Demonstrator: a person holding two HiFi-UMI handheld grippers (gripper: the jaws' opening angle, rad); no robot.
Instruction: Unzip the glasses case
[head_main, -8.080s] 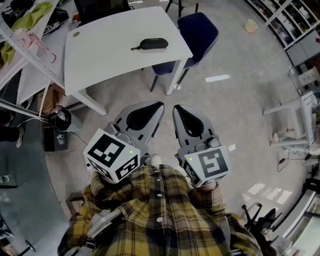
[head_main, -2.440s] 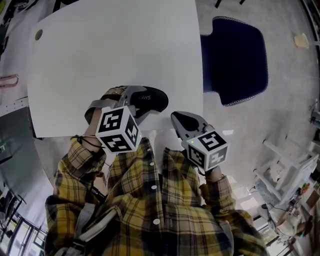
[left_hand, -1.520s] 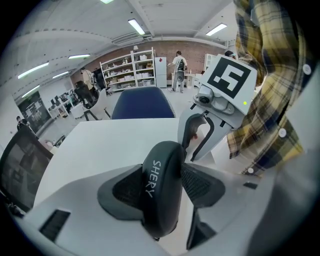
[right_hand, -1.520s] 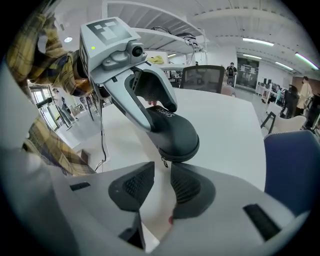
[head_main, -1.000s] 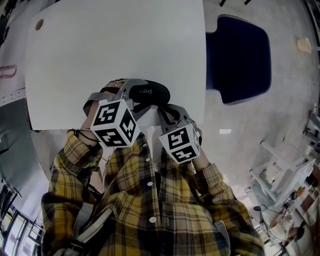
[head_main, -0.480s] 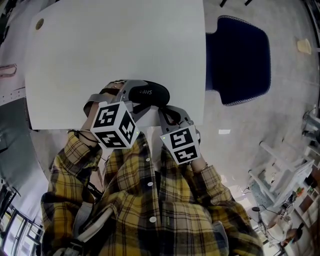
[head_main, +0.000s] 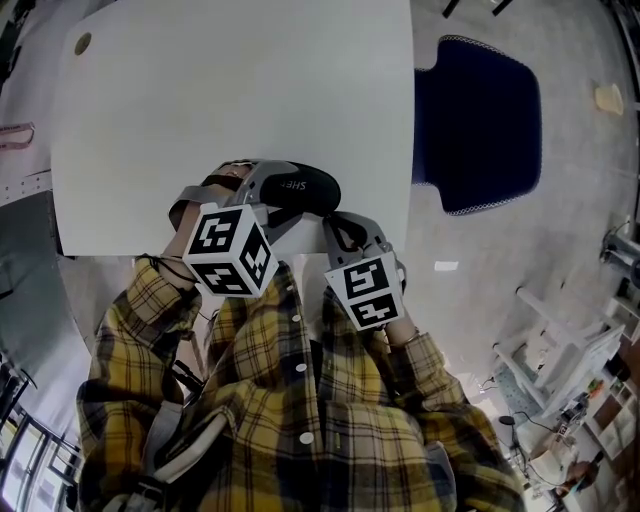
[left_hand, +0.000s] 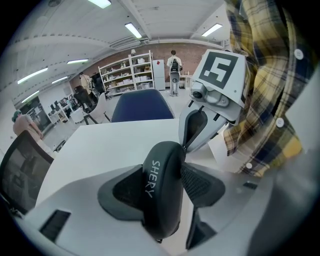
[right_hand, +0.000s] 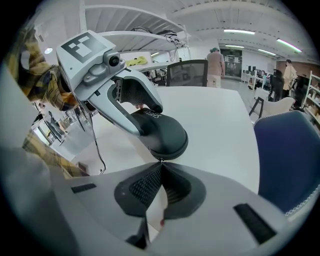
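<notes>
A black glasses case (head_main: 305, 187) printed "SHERY" rests near the front edge of the white table (head_main: 230, 90). My left gripper (head_main: 262, 192) is shut on the case (left_hand: 162, 185), one pad pressing each long side. My right gripper (head_main: 334, 220) comes in from the right, and its tips meet at the case's near end. In the right gripper view the right gripper (right_hand: 160, 162) is shut, pinching the small zipper pull under the end of the case (right_hand: 162, 134). The left gripper (right_hand: 131, 95) shows behind it.
A dark blue chair (head_main: 475, 120) stands just right of the table. The table's front edge (head_main: 150, 250) runs under my hands, close to my plaid shirt (head_main: 300, 400). A cable hole (head_main: 82, 43) sits at the table's far left corner. People stand far off (right_hand: 216, 62).
Across the earlier frames the left gripper closed on the case and the right gripper came in from the right to the case's end. Over the last second both stay almost still.
</notes>
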